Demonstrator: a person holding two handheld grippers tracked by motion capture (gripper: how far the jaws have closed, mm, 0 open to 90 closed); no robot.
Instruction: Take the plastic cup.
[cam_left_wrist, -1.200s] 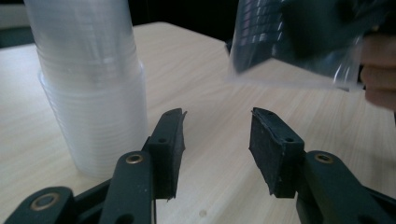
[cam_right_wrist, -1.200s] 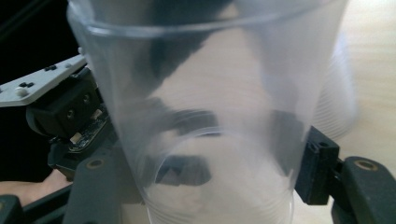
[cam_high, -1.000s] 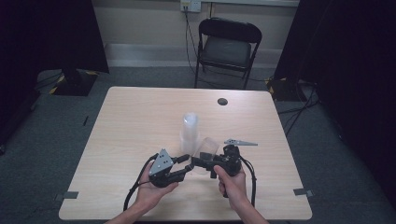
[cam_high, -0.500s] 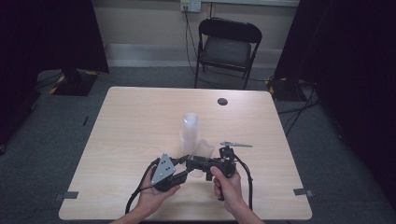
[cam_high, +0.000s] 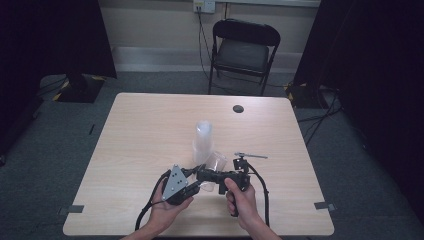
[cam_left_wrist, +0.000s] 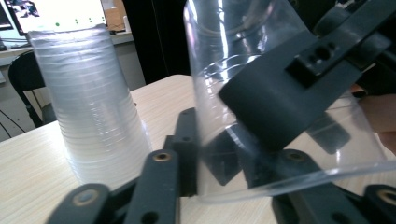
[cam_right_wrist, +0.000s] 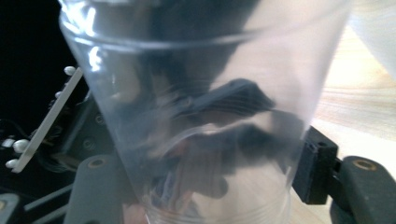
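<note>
no readable text, labels or numbers anywhere.

The black plastic left gripper carries a grey three-cornered plate dotted with screws; the black right gripper trails a looping black cable. Both hands are bare.

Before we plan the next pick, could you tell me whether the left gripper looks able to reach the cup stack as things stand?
Probably not yet: the loose cup sits between the left gripper jaws, with the cup stack standing just beyond, beside it.
</note>
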